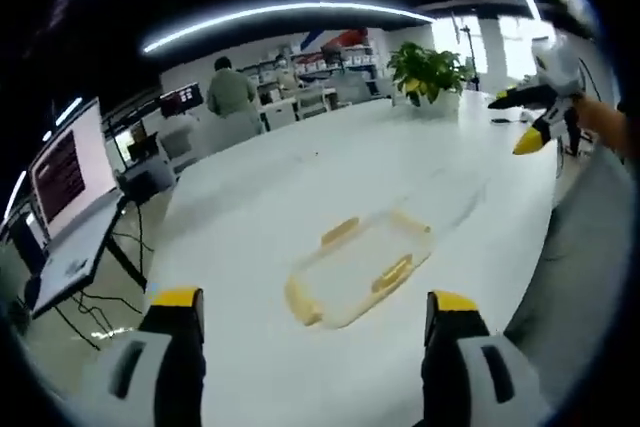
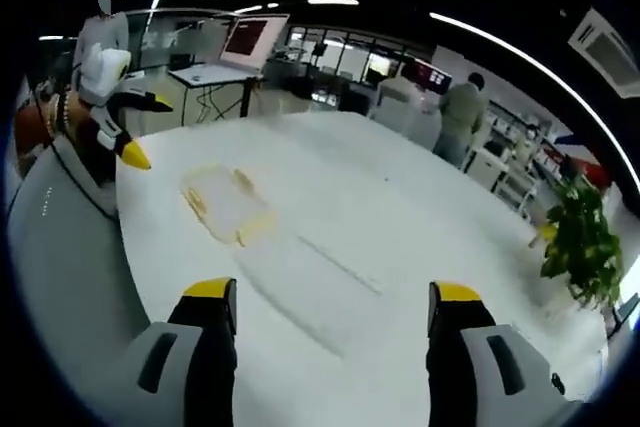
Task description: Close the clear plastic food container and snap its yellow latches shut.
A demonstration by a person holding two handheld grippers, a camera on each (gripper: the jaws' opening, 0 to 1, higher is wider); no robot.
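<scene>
On the white table lies a clear plastic container part with yellow latches, flat and a little ahead of my left gripper, which is open and holds nothing. A second clear part, very faint, lies just beyond it. My right gripper hovers at the table's far right, jaws apart. In the right gripper view the latched part sits ahead to the left and the faint clear part lies nearer. My right gripper is open and empty above it. The left gripper hangs at the far left.
A potted plant stands at one end of the table. A person works at desks beyond. A laptop on a stand is off the table's other end. The table edge runs close to both grippers.
</scene>
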